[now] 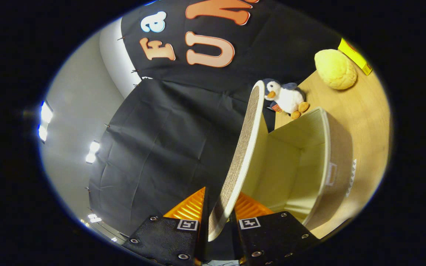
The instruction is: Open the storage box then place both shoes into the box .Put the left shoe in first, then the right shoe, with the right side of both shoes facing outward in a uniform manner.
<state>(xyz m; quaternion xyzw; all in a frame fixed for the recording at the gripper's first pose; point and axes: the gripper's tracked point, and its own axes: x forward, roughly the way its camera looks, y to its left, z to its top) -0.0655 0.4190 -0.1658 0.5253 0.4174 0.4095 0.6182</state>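
Observation:
My gripper (218,214) is shut on the storage box's lid (240,155), with one finger on each face of the lid's near edge. The lid is a woven beige panel with a pale rim, raised well off the box and running away from the fingers. The view is rolled to one side. The storage box (327,155) is beige fabric with a pale lining; it stands open on the wooden table (364,111), and the part of its inside that shows has nothing in it. A small label hangs on its outer wall.
A plush penguin (286,98) sits on the table just beyond the box's far end. A yellow round cushion (335,69) and a yellow carton (355,55) lie farther back. Black cloth walls the booth behind the lid.

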